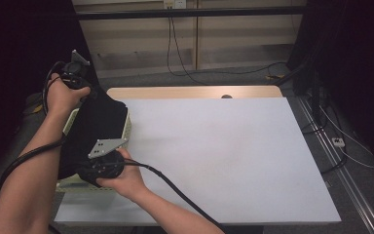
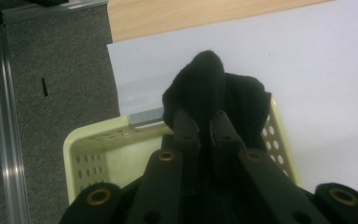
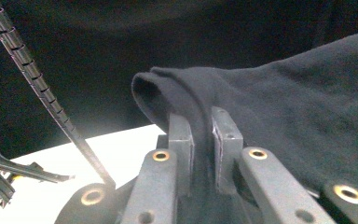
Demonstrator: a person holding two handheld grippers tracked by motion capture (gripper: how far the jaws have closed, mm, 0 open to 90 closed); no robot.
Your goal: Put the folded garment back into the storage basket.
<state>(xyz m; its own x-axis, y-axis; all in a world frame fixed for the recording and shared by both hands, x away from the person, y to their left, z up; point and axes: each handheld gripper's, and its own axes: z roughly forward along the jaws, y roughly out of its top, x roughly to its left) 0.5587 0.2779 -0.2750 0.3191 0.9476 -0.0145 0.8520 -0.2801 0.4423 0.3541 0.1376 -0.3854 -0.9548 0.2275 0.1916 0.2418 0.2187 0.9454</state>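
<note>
Two grippers are at work, and you have both clamped on the same black fabric garment (image 1: 95, 129). Your left gripper (image 2: 204, 127) pinches a bunched fold of that cloth between its closed jaws, held above the far end of the pale yellow perforated plastic basket (image 2: 86, 156). Your right gripper (image 3: 204, 130) has its jaws pressed together on another fold of the dark cloth, which drapes away to the right in the right gripper view. From the high view, the garment hangs and spreads between your two hands over the basket, which sits at the left edge of the white-topped table (image 1: 233, 156), hiding most of the basket's inside. Your left hand (image 1: 63, 97) is raised at the far left corner, while your right hand (image 1: 124, 178) sits nearer you, by the basket's near end.
</note>
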